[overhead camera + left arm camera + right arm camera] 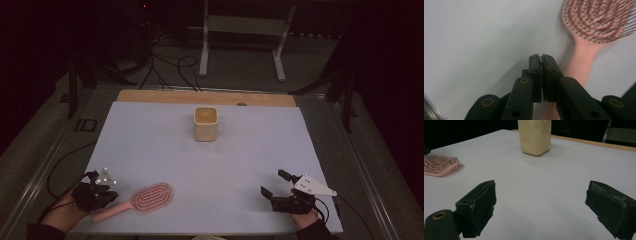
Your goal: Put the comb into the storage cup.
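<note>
Two grippers sit at our edge of the white table (150, 135). Our left gripper (98, 188), jaws pressed together on nothing, rests at eight o'clock, just above the handle of the pink hairbrush (145, 198), which lies bristles-up at seven. Our right gripper (278, 184) hovers at four o'clock, jaws spread wide. A cream square cup (205, 123) stands toward twelve.

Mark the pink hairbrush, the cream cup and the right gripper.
pink hairbrush (152, 196), high view, on the bristle head.
cream cup (205, 124), high view, on its front wall.
right gripper (274, 183), high view, midway between its open fingers.
</note>
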A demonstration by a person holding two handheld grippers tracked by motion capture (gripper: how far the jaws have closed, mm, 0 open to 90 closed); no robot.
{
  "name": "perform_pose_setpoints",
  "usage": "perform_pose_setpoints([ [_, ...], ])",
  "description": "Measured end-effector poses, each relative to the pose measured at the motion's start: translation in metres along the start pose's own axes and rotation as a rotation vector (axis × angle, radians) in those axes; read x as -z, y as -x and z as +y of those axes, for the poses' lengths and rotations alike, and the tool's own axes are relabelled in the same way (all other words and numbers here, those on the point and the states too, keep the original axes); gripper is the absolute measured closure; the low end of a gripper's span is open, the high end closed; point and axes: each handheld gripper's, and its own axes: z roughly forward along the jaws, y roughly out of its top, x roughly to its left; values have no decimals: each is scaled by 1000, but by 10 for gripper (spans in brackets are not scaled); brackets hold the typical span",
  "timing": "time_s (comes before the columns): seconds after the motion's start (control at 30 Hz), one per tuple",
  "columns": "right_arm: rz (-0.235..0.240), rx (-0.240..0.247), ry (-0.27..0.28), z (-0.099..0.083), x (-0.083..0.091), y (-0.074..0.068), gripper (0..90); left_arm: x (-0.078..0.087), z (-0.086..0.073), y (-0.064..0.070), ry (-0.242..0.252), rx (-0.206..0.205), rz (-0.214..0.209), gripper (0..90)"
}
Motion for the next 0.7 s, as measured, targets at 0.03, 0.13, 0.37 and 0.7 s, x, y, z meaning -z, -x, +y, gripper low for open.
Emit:
perform_pose_setpoints([
  [0.03, 2, 4, 3, 0, 0, 0, 91, 1, 1, 0, -4, 3, 0, 869],
  [0.13, 1, 1, 0, 0, 0, 0, 91, 6, 3, -1, -1, 30, -9, 827],
  [0.37, 1, 0, -1, 0, 0, 0, 91, 11, 10, 1, -56, 46, -19, 554],
  [0.7, 1, 0, -3, 0, 0, 0, 91, 11, 18, 9, -69, -38, -139, 86],
])
